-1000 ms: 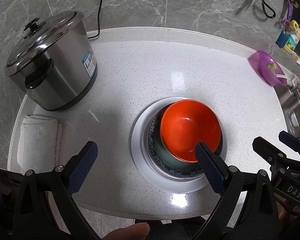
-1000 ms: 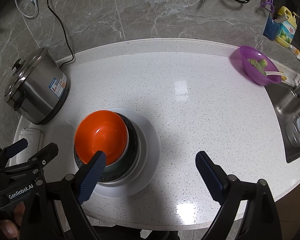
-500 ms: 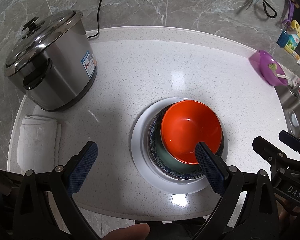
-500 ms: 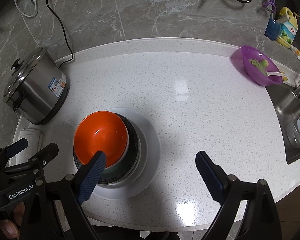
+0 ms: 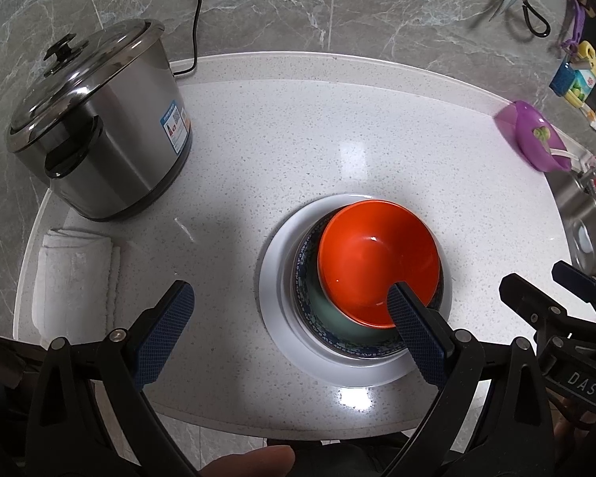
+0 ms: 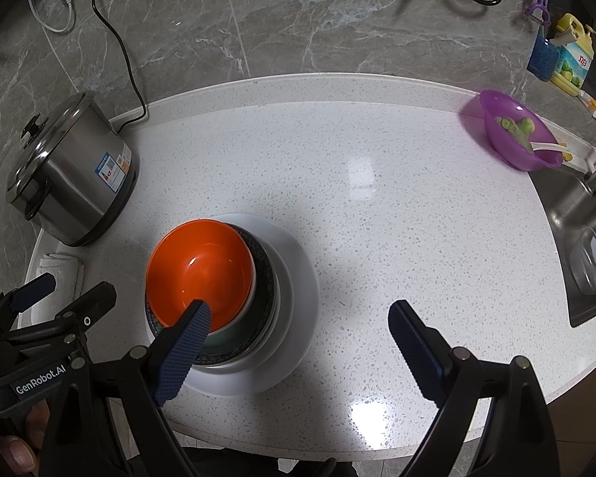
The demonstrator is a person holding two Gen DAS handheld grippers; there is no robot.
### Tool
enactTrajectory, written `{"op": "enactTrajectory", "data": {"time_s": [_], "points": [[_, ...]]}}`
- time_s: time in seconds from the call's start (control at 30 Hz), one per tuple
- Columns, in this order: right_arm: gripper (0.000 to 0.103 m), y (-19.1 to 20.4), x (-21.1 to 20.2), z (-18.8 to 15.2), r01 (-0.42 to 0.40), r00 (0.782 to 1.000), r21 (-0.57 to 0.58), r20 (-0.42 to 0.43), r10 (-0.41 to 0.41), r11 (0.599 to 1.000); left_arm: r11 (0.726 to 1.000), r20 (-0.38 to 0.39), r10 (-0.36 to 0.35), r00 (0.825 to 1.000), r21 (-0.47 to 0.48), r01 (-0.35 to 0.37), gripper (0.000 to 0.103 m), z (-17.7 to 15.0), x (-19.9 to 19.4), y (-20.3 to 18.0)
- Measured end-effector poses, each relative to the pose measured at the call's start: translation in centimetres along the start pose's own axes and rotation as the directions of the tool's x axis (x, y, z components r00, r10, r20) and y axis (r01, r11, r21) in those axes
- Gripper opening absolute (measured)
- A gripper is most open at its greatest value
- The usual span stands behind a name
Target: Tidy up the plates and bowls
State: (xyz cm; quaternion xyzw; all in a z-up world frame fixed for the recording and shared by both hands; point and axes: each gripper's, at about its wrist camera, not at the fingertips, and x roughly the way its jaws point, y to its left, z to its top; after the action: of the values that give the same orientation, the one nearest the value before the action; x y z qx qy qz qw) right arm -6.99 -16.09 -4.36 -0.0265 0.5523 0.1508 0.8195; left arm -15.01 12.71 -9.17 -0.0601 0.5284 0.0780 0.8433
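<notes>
Sitting below both spread grippers' fingers, orange bowl (image 5: 378,264) tops the stack.

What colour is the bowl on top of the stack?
Orange bowl, clearest in the left wrist view.

The white counter (image 6: 377,183) lies bare across the middle and right of the right wrist frame, a wide lane between the stack of dishes (image 6: 234,298) at lower left and the purple bowl (image 6: 512,135) at upper right. The steel cooker (image 5: 95,131) blocks the upper left of the left wrist frame, its cord (image 5: 196,20) running up the wall behind. A folded white towel (image 5: 75,274) fills the left edge below it. Between cooker and stack runs a bare strip. The sink (image 6: 576,246) cuts off the right edge.
</notes>
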Motion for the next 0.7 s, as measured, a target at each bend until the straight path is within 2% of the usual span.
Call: {"op": "enactTrajectory", "data": {"time_s": [0.33, 0.7], "points": [[0.093, -0.08, 0.07, 0.06, -0.001, 1.0, -0.003, -0.001, 0.001, 1.0, 1.0, 0.0, 0.001, 1.0, -0.003, -0.001, 0.098, 0.23, 0.05, 0.19], [0.093, -0.29, 0.17, -0.02, -0.005, 1.0, -0.006, -0.008, 0.005, 1.0, 1.0, 0.037, 0.024, 0.999, 0.004, -0.024, 0.099, 0.0, -0.66, -0.04]]}}
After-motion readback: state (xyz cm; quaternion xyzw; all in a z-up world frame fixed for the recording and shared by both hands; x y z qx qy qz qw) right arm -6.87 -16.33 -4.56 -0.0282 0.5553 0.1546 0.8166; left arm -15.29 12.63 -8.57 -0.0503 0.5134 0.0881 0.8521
